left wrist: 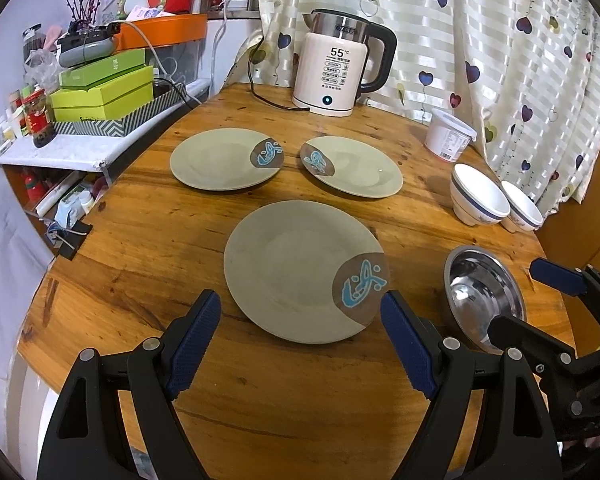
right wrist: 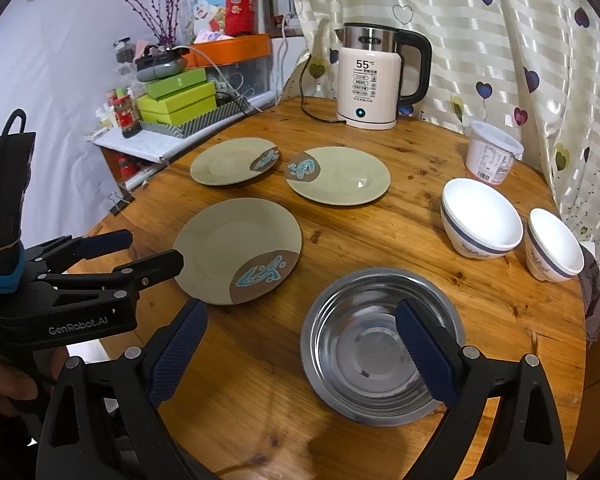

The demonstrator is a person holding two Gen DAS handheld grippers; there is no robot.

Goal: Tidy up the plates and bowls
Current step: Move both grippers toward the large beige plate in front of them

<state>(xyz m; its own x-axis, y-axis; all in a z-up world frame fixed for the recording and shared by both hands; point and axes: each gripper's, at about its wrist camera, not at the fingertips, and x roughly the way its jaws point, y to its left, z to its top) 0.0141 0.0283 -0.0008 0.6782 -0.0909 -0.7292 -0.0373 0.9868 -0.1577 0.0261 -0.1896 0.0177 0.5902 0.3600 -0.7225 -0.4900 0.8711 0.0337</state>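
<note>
While half-hidden from the left, steel bowl (right wrist: 382, 346) shows whole rightward.

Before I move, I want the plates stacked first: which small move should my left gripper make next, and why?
Probably ease the left gripper forward and down so its open fingers straddle the near rim of the nearest plate. That plate lies flat and alone right ahead of it, apart from the two far plates, and nothing is held yet.
</note>
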